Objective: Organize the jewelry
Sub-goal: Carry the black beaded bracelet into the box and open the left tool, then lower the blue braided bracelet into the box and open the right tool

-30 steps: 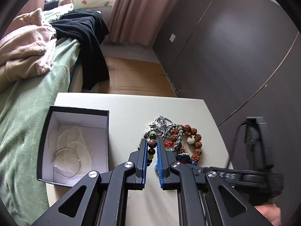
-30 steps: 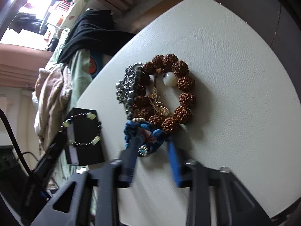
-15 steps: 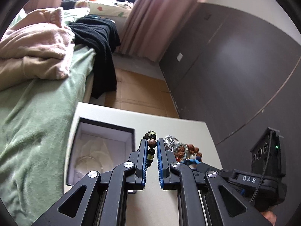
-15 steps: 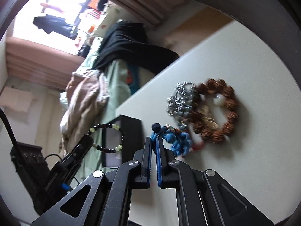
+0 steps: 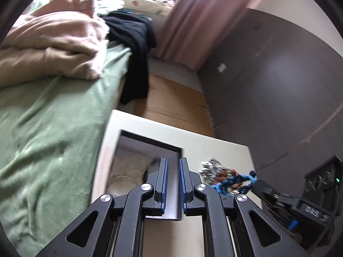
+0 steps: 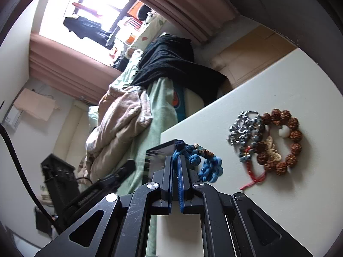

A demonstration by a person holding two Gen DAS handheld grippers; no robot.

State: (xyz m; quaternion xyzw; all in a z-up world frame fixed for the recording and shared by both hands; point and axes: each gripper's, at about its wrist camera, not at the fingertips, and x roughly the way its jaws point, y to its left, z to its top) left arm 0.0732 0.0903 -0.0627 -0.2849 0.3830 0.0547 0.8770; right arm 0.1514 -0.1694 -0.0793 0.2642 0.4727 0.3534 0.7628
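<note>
The left gripper [image 5: 173,160] hangs over the open jewelry box [image 5: 150,147], its blue-padded jaws a narrow gap apart with nothing visible between them. The box is black outside with a white lining, and it sits on the near-left part of the white table [image 5: 214,147]; pale wrapping and what looks like a thin ring lie blurred inside it.

The right gripper [image 6: 175,159] has its jaws pressed together on the blue knotted cord bracelet [image 6: 205,167], pinching the cord just below a dark blue knot. The rest of the bracelet, with a short run of small beads, dangles to the right of the fingertips, lifted off the table. In the left wrist view the same bracelet [image 5: 235,181] hangs in front of the jewelry pile.

Just beyond, on the table, the remaining jewelry lies in one heap: a silver chain [image 6: 244,128] bunched on the left, a brown seed-bead bracelet [image 6: 291,141] with one white bead forming a ring on the right, and a red cord [image 6: 254,177] trailing toward the near edge. A gold-coloured piece lies inside the ring; its shape is unclear.

Farther off stands a bed with a green sheet [image 5: 53,128], a pink blanket [image 5: 55,42] and a black garment [image 5: 135,40] draped over its edge. Pink curtains [image 5: 193,21] hang beside a dark wardrobe [image 5: 278,81].
</note>
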